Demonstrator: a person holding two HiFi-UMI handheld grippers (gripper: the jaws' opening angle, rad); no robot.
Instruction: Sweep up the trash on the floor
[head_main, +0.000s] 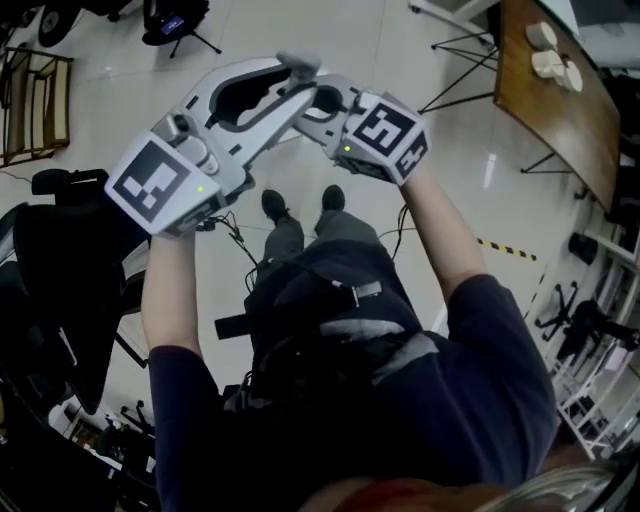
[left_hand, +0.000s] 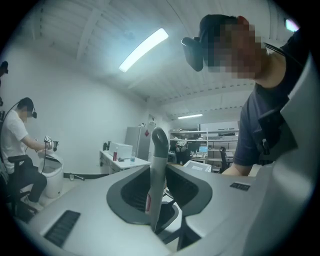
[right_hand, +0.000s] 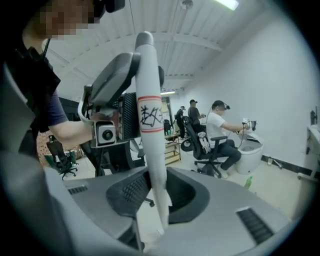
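Observation:
In the head view both grippers are raised close together above my feet. My left gripper (head_main: 283, 86) reaches in from the left, my right gripper (head_main: 320, 100) from the right, and a grey handle tip (head_main: 297, 64) pokes up where they meet. In the left gripper view, the left gripper (left_hand: 157, 192) is shut on an upright grey handle with a hooked top (left_hand: 159, 150). My right gripper (right_hand: 159, 197) grips a pale handle with red bands and a black scribble (right_hand: 151, 120). The lower ends of both handles are hidden. No trash shows on the floor.
Pale glossy floor (head_main: 440, 220) lies below, with my shoes (head_main: 275, 205). A wooden table (head_main: 555, 95) stands at upper right, black-yellow tape (head_main: 505, 248) marks the floor, and a black chair (head_main: 60, 260) stands at left. A seated person (right_hand: 220, 130) and a green bottle (right_hand: 248, 182) are nearby.

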